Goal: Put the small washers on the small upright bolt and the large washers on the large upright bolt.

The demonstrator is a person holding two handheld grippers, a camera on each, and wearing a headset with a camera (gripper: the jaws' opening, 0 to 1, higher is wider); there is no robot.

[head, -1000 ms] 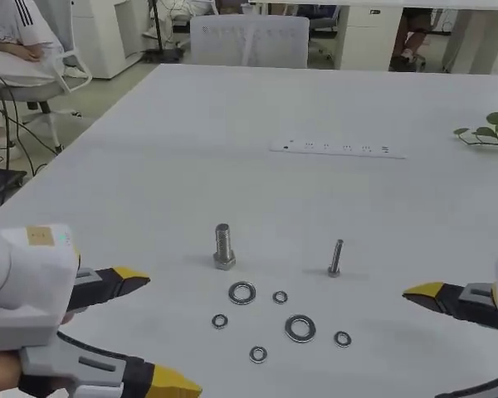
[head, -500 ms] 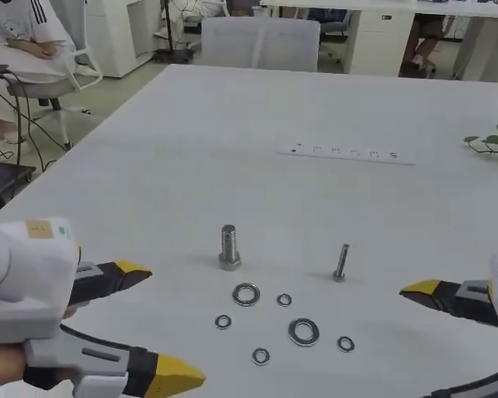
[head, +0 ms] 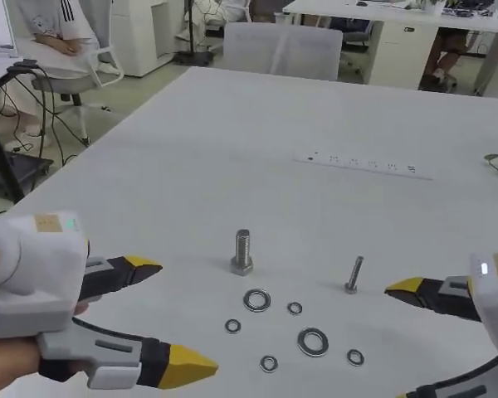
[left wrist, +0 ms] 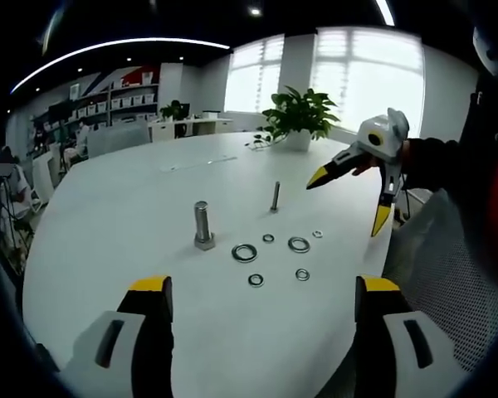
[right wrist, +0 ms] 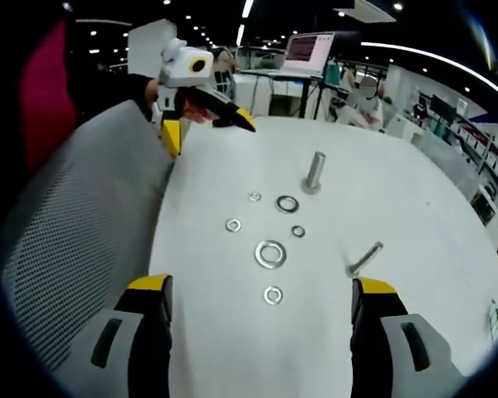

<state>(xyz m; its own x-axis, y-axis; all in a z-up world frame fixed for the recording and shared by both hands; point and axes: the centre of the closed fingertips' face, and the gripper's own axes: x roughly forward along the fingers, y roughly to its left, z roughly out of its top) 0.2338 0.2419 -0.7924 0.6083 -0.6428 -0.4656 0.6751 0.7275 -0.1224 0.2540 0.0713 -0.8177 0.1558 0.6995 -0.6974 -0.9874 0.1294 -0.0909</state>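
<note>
On the white table (head: 191, 166) a large upright bolt (head: 242, 251) stands left of a thin small upright bolt (head: 353, 274). In front of them lie two large washers (head: 256, 299) (head: 313, 341) and several small washers (head: 295, 308). My left gripper (head: 178, 317) hovers open at the near left, apart from the washers. At the near right my right gripper (head: 402, 340) is open too, its upper tip close to the small bolt. The left gripper view shows the large bolt (left wrist: 202, 225), the small bolt (left wrist: 275, 196) and the washers (left wrist: 244, 252) beyond its open jaws. The right gripper view shows the same parts (right wrist: 270, 254).
A white power strip (head: 361, 164) lies further back on the table. A grey chair (head: 282, 50) stands at the far edge, a person (head: 54, 21) sits at the back left, and a potted plant (left wrist: 297, 120) stands on the table's right side.
The head view has shifted. My right gripper has drawn leftward, closer to the small bolt. Bolts and washers lie as before, and both grippers stay open.
</note>
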